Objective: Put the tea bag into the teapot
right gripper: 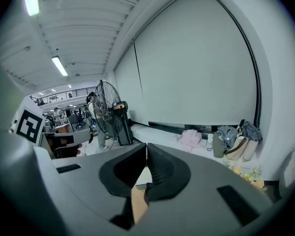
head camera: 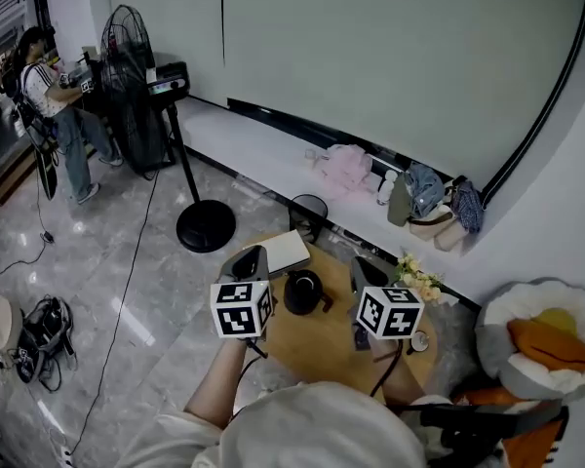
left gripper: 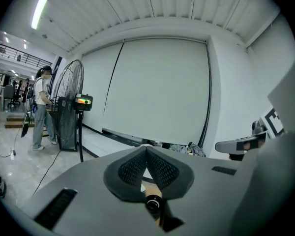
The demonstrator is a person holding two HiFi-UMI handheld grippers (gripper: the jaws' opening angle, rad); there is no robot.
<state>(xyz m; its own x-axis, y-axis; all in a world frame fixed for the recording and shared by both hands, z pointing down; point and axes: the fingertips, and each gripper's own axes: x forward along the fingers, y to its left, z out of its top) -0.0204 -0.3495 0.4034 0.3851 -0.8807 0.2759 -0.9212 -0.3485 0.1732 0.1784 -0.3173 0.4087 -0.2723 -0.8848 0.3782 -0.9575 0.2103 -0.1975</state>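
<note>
**Q:** What stage of the task is shown?
**A:** By my reading it has not begun. The black teapot [head camera: 303,292] stands on the round wooden bench [head camera: 307,347], between the two claws, which hang above the bench. Whether its lid is on cannot be made out.

**Q:** What is the state of the claws?
**A:** The left claw [left gripper: 146,152] is clenched, pads meeting, with nothing between them. The right claw [right gripper: 146,149] is likewise clenched and empty.

**Q:** Where is the tea bag?
**A:** It cannot be identified in any view. Locating it, grasping it and lowering it into the teapot are all left to do.

**Q:** Is any writing legible?
**A:** None. The cubes carry only black-and-white square markers, and the white box [head camera: 285,252] behind the teapot shows no readable print
</note>
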